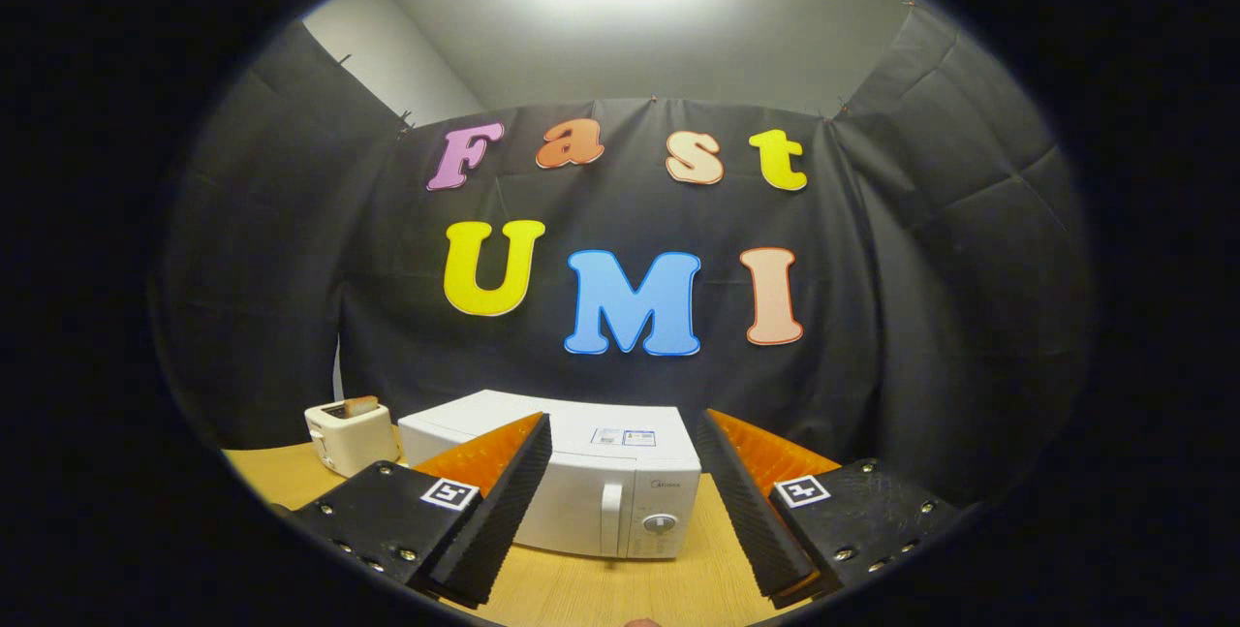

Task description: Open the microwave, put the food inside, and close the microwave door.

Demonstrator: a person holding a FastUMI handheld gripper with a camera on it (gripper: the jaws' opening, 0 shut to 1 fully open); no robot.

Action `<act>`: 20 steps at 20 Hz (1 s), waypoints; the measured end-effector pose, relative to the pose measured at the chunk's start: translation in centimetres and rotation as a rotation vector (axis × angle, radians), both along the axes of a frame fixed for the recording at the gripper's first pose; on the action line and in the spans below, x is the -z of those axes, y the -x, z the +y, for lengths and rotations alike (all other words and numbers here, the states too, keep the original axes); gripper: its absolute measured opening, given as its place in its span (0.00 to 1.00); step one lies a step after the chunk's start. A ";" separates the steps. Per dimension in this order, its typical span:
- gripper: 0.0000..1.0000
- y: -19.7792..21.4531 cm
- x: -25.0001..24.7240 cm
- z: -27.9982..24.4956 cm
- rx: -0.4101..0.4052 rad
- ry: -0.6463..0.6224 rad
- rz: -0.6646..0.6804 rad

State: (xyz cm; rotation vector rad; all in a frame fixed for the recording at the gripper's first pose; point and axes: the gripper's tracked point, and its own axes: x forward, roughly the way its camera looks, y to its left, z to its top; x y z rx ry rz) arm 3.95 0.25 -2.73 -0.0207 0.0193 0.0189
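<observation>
A white microwave (pixel 620 472) stands on the wooden table (pixel 620 593) with its door closed. Its vertical handle (pixel 610 517) and round dial (pixel 660 523) face me, just ahead of the fingers. My gripper (pixel 625 433) hangs above and in front of it, open, with nothing between the ribbed black pads (pixel 504 501). The left finger covers part of the microwave's door. I cannot make out any food on the table near the fingers.
A small cream toaster (pixel 351 435) with a slice of bread in its slot stands left of the microwave. Black cloth walls close the booth behind and to both sides. Bare tabletop lies in front of the microwave.
</observation>
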 end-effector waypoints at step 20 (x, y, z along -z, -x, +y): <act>0.96 -10.9 21.1 1.8 -0.036 -0.040 0.430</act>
